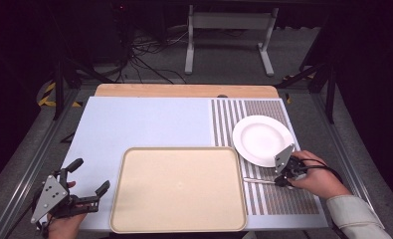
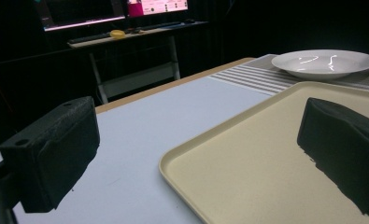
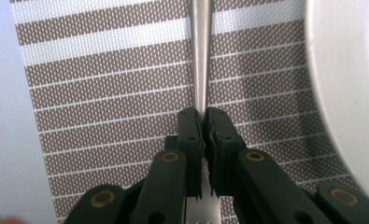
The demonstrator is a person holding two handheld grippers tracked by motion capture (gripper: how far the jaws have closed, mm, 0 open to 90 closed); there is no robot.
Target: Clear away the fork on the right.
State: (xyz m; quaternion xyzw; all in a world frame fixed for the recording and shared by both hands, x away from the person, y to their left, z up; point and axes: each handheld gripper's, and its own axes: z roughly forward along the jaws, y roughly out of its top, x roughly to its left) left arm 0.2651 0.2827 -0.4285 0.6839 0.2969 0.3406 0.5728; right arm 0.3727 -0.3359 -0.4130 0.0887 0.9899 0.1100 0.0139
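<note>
My right gripper [image 1: 279,181] is shut on a slim metal utensil [image 1: 257,180] that lies low over the striped placemat [image 1: 283,201], just in front of the white plate [image 1: 262,139]. In the right gripper view the jaws [image 3: 204,116] pinch the utensil's shaft [image 3: 201,56], which runs straight ahead; its ends are hidden, so its kind is unclear. The plate's rim [image 3: 345,84] curves along the right side. My left gripper [image 1: 90,175] is open beside the left edge of the beige tray [image 1: 178,189], with nothing between its pads [image 2: 56,154].
The tray [image 2: 266,163] is bare and sits at the table's front middle. Behind it lies pale blue table surface [image 1: 144,122] with a wooden strip [image 1: 184,90] at the far edge. Desk legs and cables stand on the floor beyond.
</note>
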